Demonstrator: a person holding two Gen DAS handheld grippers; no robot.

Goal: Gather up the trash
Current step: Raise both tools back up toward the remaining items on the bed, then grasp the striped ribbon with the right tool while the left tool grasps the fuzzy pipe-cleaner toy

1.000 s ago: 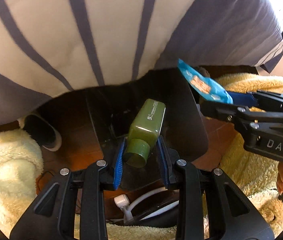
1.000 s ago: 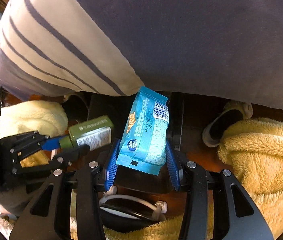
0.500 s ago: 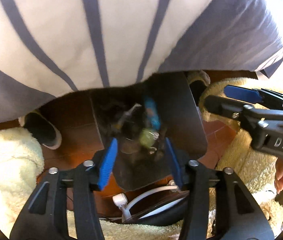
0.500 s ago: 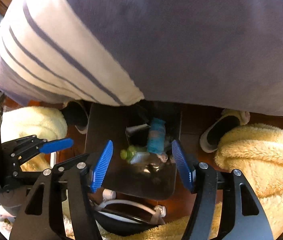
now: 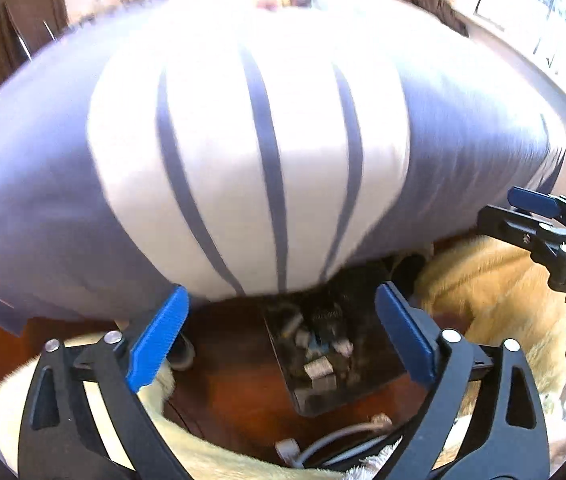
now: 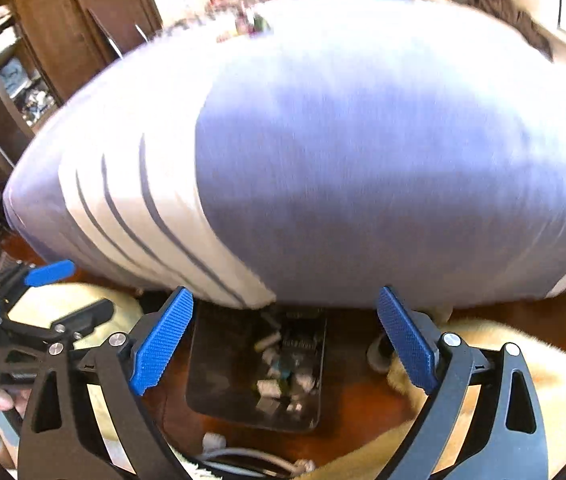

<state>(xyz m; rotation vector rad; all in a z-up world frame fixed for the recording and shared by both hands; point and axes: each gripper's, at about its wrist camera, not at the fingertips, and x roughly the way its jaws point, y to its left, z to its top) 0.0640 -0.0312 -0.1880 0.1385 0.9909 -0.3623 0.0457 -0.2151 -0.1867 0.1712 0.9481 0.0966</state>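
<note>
From the left wrist we see our left gripper (image 5: 283, 336) spread wide, its jaws having just been opening, nothing between them. Below it stands the dark trash bin (image 5: 367, 388) on the wooden floor (image 5: 235, 392), blurred scraps of trash (image 5: 319, 360) inside. From the right wrist our right gripper (image 6: 285, 340) is likewise released and empty after just opening, over the same bin (image 6: 211, 384), under a large striped cushion (image 6: 363, 160).
</note>
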